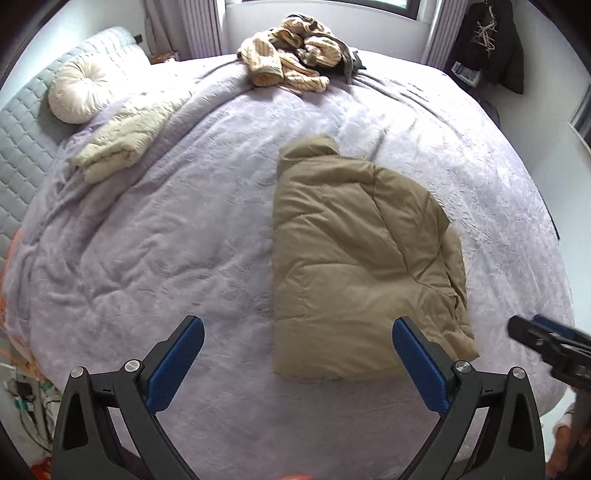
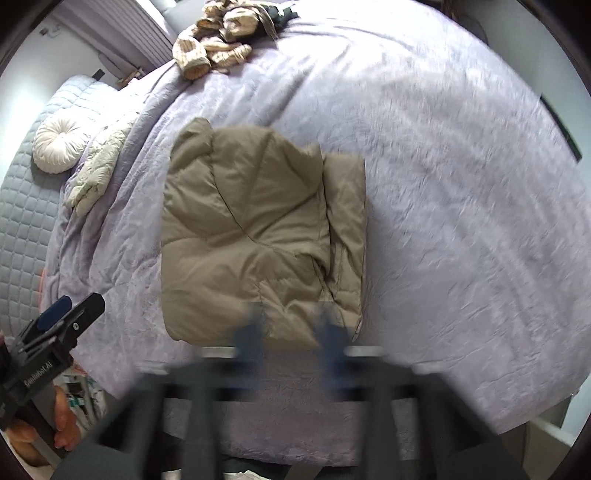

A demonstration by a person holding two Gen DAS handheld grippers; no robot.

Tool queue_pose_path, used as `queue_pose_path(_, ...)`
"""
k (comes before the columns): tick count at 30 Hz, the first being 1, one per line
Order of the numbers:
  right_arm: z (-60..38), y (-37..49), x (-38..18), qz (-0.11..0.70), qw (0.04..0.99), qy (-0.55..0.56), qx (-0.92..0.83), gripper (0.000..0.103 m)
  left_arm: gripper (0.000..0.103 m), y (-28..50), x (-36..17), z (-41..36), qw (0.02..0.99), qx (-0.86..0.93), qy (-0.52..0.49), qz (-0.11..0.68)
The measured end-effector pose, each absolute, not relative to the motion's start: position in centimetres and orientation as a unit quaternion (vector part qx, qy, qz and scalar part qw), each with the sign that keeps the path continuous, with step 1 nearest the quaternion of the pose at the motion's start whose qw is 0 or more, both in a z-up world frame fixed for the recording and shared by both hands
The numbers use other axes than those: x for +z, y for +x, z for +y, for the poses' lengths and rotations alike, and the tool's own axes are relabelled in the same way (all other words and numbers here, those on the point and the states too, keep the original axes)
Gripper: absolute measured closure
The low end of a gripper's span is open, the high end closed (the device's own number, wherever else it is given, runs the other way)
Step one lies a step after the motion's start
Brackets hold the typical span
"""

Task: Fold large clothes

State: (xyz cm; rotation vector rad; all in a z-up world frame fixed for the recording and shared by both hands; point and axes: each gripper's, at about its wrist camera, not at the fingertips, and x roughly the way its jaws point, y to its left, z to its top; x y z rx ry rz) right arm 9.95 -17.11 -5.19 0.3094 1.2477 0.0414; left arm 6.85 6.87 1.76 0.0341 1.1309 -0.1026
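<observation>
The room is lit evenly by soft daylight from a window (image 1: 399,7) behind the bed (image 1: 184,229), and only faint shadows are cast. Strong barrel distortion and dark rounded corners are seen in both views. The left wrist view is sharp, whereas the right tool (image 2: 291,332) is smeared by motion blur.
</observation>
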Motion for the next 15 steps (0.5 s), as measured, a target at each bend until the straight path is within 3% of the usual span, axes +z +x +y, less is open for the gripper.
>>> queue_pose_path(5, -15.8, 9.6, -2.1, 0.547, 0.830, 0.107, 0.021, 0.017, 0.001, 6.1, 3.6, 6.9, 0.852, -0.046, 0.026, 0.522)
queue_pose_path(12, -15.0, 8.9, 0.4, 0.502, 0.860, 0.091, -0.001, 0.000, 0.001, 5.1, 5.4, 6.4, 0.862, -0.044, 0.040, 0.503)
queue_pose_path(15, -14.9, 8.9, 0.8, 0.497, 0.863, 0.085, -0.018, 0.000, 0.001, 4.9, 5.7, 6.6, 0.864, -0.041, 0.035, 0.501)
